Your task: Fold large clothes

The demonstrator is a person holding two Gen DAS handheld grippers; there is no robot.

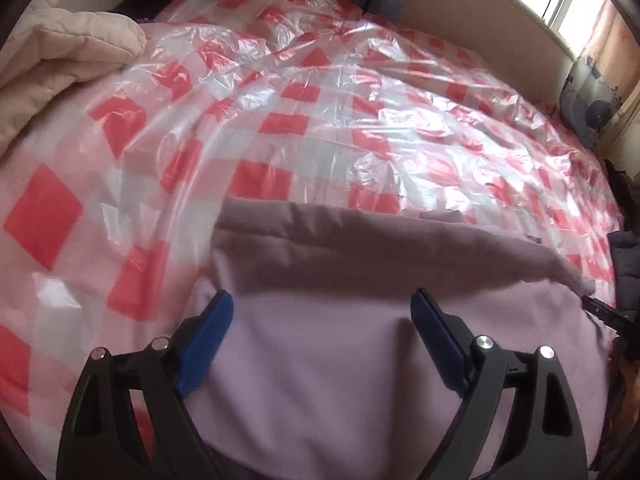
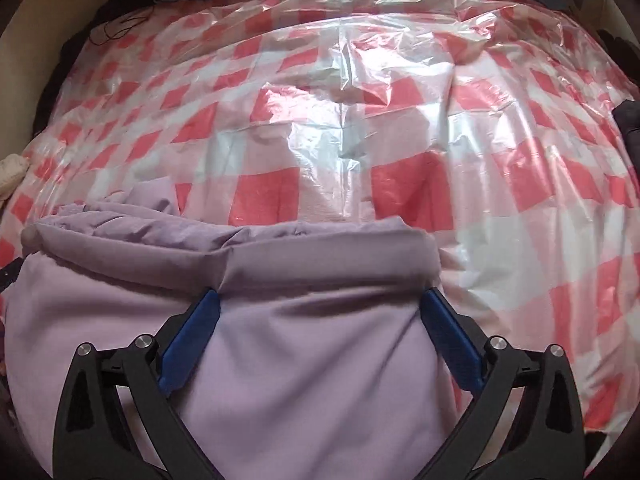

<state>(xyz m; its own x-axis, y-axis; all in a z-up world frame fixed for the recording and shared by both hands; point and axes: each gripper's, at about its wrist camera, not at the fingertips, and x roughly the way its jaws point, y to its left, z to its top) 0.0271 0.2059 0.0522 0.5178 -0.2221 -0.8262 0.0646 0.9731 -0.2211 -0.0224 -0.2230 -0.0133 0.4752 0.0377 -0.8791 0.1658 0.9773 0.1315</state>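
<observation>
A large lilac padded garment [image 1: 360, 352] lies on a bed covered by a red-and-white checked plastic sheet [image 1: 280, 120]. Its far edge is rolled into a thick fold [image 1: 380, 248]. My left gripper [image 1: 322, 300] is open, its blue fingers [image 1: 208, 336] spread over the garment's left part. In the right wrist view the same garment [image 2: 280, 360] fills the lower left, with its rolled edge [image 2: 240, 248] across the fingertips. My right gripper [image 2: 320, 298] is open, its blue fingers [image 2: 192, 344] resting on the cloth just below that roll. The right gripper's tip [image 1: 604, 312] shows at the garment's right edge.
A beige quilted blanket [image 1: 60, 64] lies at the far left of the bed. A dark garment [image 1: 628, 264] sits at the right edge. A patterned pillow [image 1: 592, 100] leans near the window. A black cord [image 2: 120, 28] lies at the far left of the sheet [image 2: 400, 120].
</observation>
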